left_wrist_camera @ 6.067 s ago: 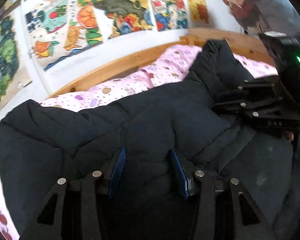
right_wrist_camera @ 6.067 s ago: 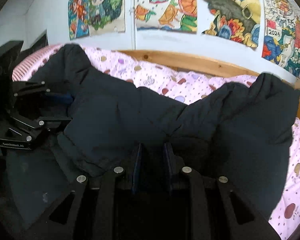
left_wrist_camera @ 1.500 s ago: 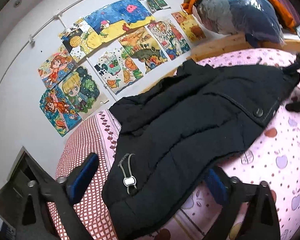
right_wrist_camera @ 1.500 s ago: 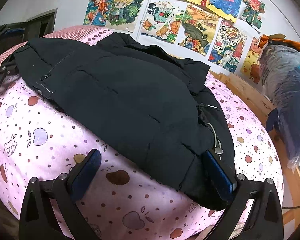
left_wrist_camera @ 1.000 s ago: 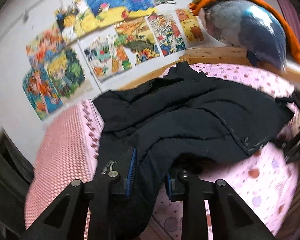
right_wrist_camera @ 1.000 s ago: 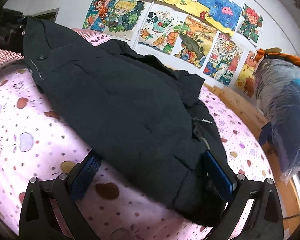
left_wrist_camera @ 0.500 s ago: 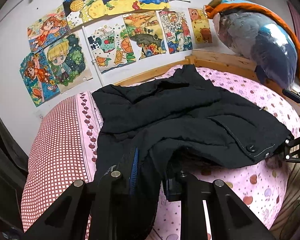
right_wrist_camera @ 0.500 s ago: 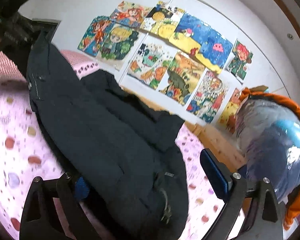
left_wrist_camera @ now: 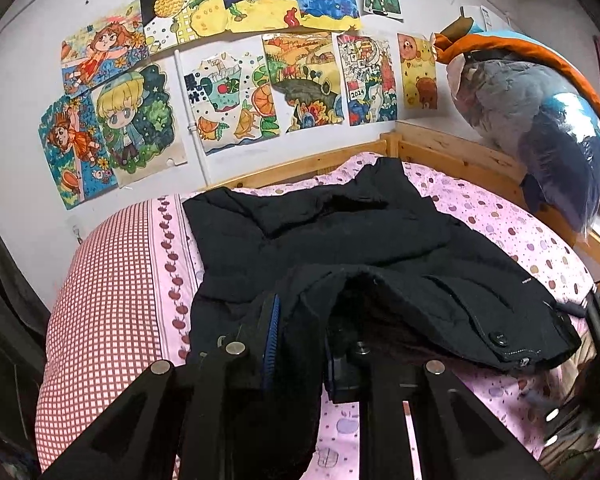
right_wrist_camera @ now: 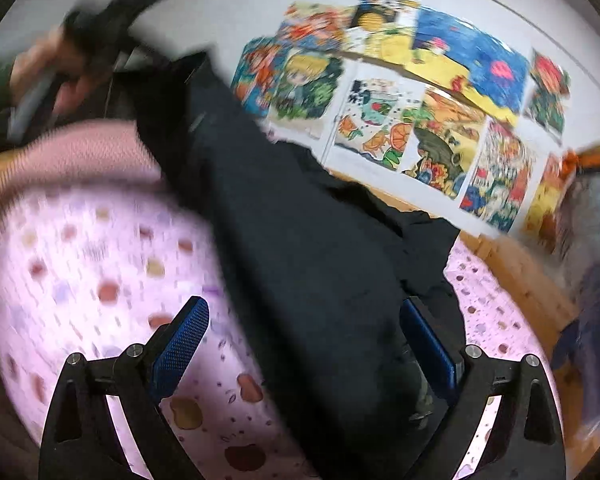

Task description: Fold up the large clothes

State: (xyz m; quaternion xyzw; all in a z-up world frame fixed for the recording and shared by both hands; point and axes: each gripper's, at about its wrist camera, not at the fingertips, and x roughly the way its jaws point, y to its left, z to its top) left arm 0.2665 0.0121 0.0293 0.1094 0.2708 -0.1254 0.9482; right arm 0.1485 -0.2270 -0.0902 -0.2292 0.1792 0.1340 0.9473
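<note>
- Left wrist view first: the left gripper (left_wrist_camera: 298,344) is clamped tight on a bunched edge of the black puffer jacket (left_wrist_camera: 340,240), with the fabric squeezed between the blue pads (left_wrist_camera: 271,336) and draping down over the fingers.
- From that pinch the jacket's near edge is lifted up into a hump, and the rest sprawls across the middle of the bed, collar end toward the wall, snap-button corner (left_wrist_camera: 500,339) hanging off to the right.
- Right wrist view is pretty motion-blurred, but the right gripper (right_wrist_camera: 304,344) is clearly spread wide, blue pads (right_wrist_camera: 180,344) far apart, nothing pinched. The jacket runs up between the two fingers as a dark band; whether it touches either pad I can't tell.
- Far up-left in that same view you can make out a hand (right_wrist_camera: 60,76) on the other gripper, holding the jacket's far end raised.
- Under it all is the pink dotted bedsheet (left_wrist_camera: 520,236), with a red-checked section (left_wrist_camera: 108,280) on the left side.
- Wooden bed frame (left_wrist_camera: 452,148) runs behind, a wall of kids' drawings (left_wrist_camera: 260,80) above it, and a bagged bundle of bedding (left_wrist_camera: 540,128) sits at the right on the frame.
</note>
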